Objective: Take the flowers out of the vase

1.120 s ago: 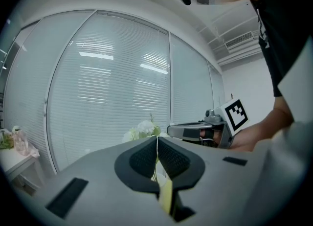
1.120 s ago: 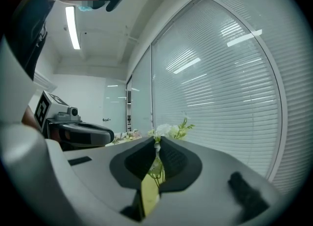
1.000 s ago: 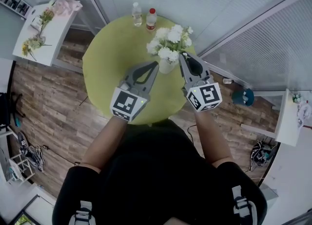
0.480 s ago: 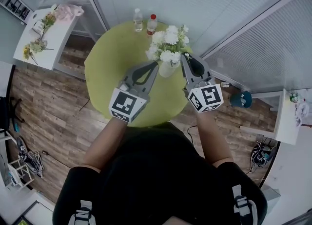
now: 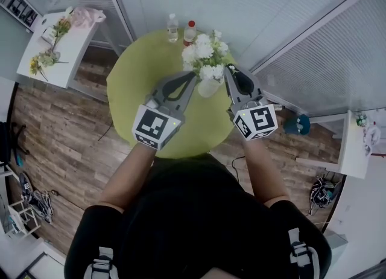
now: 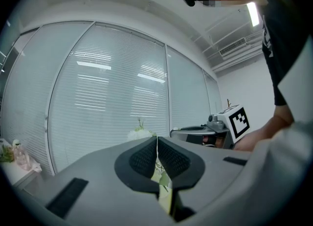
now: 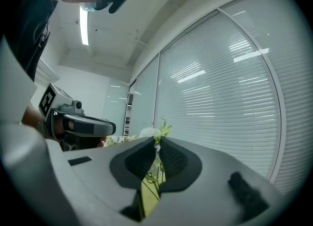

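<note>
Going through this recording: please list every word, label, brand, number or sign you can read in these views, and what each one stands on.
No text can be read in any view.
Labels on the two bottles: too small to read.
Marker cubes: black-and-white square patterns only, no letters or numbers.
Things on the white side table: too small to show any print.
</note>
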A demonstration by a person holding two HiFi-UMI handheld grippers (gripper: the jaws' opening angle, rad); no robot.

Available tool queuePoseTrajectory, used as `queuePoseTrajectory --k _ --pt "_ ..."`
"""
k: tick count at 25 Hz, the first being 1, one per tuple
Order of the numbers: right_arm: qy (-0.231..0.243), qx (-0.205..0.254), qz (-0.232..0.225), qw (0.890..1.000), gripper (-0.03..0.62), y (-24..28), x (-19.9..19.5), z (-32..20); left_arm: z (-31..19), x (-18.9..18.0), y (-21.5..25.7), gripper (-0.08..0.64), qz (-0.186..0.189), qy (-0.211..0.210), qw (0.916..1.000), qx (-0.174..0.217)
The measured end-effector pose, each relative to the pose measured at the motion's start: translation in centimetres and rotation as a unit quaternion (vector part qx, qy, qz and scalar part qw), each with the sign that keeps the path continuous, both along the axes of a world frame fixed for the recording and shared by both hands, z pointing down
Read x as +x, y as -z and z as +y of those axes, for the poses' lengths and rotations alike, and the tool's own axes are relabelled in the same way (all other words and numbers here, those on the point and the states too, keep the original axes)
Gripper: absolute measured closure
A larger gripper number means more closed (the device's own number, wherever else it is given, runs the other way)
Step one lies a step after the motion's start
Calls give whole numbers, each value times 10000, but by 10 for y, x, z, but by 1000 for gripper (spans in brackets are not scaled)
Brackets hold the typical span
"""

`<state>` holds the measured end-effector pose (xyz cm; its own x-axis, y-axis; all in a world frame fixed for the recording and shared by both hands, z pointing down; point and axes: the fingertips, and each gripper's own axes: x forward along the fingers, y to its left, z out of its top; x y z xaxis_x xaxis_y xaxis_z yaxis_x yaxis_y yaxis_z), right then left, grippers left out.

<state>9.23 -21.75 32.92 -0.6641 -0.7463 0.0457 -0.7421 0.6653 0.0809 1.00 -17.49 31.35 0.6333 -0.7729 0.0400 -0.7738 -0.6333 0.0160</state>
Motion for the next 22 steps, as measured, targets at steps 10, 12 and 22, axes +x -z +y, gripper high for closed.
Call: queuePoseTrajectory --k 10,12,22 --pt "161 345 177 9991 557 25 -31 13 5 -32 19 545 -87 -2 9997 219" --pt "182 408 243 9987 557 29 -37 17 8 -39 22 545 -68 36 9997 251" --pt "265 308 380 9984 558 19 -70 31 17 -78 12 545 -8 170 9997 187"
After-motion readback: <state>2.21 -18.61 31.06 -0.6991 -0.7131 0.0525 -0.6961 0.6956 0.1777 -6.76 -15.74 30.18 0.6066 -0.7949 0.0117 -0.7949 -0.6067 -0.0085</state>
